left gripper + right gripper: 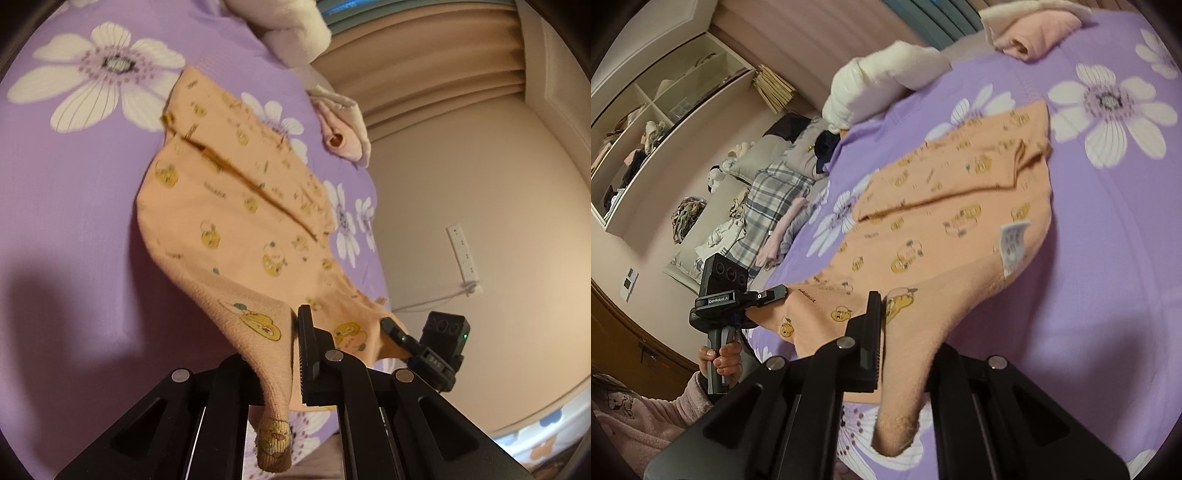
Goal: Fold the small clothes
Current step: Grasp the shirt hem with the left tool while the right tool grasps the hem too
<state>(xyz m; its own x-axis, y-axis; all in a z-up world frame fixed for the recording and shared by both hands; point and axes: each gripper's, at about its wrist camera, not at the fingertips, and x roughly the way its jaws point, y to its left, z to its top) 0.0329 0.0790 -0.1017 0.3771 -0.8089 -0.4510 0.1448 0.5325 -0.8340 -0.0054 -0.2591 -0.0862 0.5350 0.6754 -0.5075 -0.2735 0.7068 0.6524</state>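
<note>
Left wrist: both tools (295,354) (882,343) pinch the orange garment's (229,206) near edge, purple bedsheet (74,206) around

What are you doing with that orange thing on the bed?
A person is folding a small orange garment with yellow cartoon prints on the purple flowered bedsheet. The left hand-held gripper and the right hand-held gripper each pinch one near corner, so that end is raised while the rest lies on the sheet.

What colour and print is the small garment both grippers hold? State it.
Peach-orange garment with small yellow cartoon animal prints; clearest in the right wrist view.
</note>
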